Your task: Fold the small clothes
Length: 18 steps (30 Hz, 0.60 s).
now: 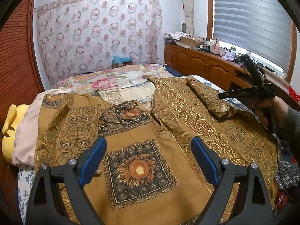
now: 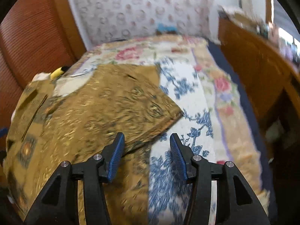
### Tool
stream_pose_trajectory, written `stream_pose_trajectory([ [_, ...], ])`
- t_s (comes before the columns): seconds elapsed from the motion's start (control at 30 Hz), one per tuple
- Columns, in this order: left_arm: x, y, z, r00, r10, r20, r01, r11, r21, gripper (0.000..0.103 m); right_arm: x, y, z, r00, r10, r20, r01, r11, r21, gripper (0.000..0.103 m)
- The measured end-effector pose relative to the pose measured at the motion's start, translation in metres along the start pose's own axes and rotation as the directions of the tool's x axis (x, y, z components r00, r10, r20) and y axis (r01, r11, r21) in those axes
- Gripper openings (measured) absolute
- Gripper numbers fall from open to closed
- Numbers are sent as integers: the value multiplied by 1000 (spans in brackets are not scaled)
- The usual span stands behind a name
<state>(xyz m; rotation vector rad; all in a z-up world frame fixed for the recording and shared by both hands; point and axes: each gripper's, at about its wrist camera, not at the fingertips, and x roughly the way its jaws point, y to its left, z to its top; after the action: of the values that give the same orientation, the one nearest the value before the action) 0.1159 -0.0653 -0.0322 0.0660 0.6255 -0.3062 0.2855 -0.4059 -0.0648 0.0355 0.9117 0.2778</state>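
1. On the bed (image 1: 105, 78), over a flowered bedspread, a brown-and-gold patterned garment (image 1: 142, 136) lies spread flat, its neckline toward the far end of the bed.
2. A sunflower square (image 1: 139, 170) is printed on the middle of the garment, and part of a second such square shows up at the neckline.
3. Left gripper (image 1: 149, 161) – its 2 blue pads stand wide apart above the sunflower square, with nothing between them; whether they touch the cloth I cannot tell.
4. At the right shoulder, the sleeve (image 1: 208, 97) is folded in onto the body of the garment and lies there as a thick, creased strip.
5. The right gripper (image 1: 225, 94) shows in the left wrist view as a dark tool held by a hand (image 1: 262, 110) in a grey sleeve, close to the folded sleeve; the frame edge cuts off the arm.
6. From the right wrist view, the same gripper (image 2: 147, 155) has its jaws partly apart and released – no cloth is between the pads.
7. Below these jaws is the edge of the garment (image 2: 90, 116), where it meets a blue-and-white floral sheet (image 2: 187, 97); this whole view is blurred, so the pattern is hard to read.
8. A yellow soft toy (image 1: 10, 129) sits at the left side of the bed, partly hidden behind a pink cloth (image 1: 25, 135).
9. Along the right wall, a wooden cabinet (image 1: 202, 63) carries many small items under the window blind; they are too small to name.
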Motion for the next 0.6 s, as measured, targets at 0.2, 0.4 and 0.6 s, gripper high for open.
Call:
stream_pose_trajectory([
  [0.2, 1, -2, -4, 1000, 3, 3, -3, 1000, -7, 92, 13, -1, 11, 1000, -2, -8, 3, 1000, 20, 48],
  [0.4, -3, 1, -4, 1000, 15, 4, -15, 1000, -14, 92, 20, 12, 24, 1000, -19, -3, 19, 997, -74, 4],
  [0.6, -9, 18, 0, 999, 28, 17, -27, 999, -47, 92, -8, 48, 38, 993, 57, 102, -40, 986, -164, 2],
])
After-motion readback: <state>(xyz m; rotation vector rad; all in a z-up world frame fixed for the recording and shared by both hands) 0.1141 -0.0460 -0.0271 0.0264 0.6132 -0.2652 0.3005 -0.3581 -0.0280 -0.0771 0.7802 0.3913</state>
